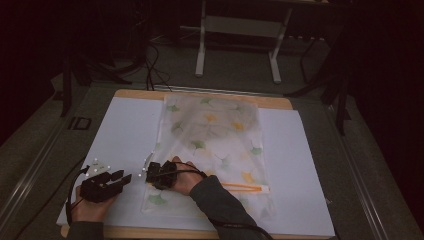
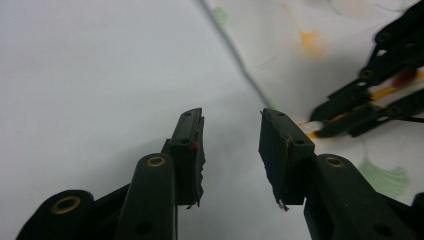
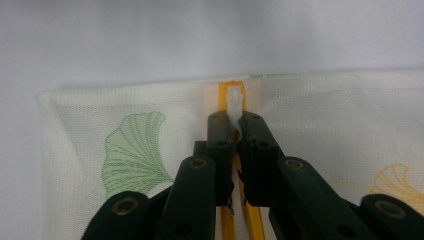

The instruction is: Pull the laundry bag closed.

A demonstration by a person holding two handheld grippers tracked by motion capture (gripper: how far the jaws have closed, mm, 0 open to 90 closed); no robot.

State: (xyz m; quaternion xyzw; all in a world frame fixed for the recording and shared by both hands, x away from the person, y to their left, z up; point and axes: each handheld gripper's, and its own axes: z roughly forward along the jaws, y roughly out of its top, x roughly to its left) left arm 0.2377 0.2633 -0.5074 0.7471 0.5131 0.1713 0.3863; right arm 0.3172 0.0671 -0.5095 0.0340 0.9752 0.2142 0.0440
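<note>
while my left hand-held gripper [image 1: 118, 178] rests on the white sheet-covered counter [image 1: 125, 130] with its jaws standing apart and holding nothing, it sits just beside the near left corner of the translucent mesh pouch printed with green and yellow ginkgo leaves [image 1: 215, 135]. from the left gripper view the pouch's left edge runs just past the tips, not yet touched.

moving right, my right hand-held gripper [image 3: 235, 131] has its jaws together, clamped on the small white plastic zipper pull [image 3: 234, 102], which sits at the left end of the orange zipper [image 1: 245, 187] that runs across the near part of the pouch. in the right gripper view the pull is pinched at its lower part and its head pokes out above the tips, right by the pouch's edge.

i judge the step in hand is working the zipper along its track. to do it well i would pin the fabric near that corner with the left tool so the light mesh cannot drag, then draw the pull straight along the orange line, low and steady, without twisting, since the grip on that little tab looks thin and could slip.
</note>
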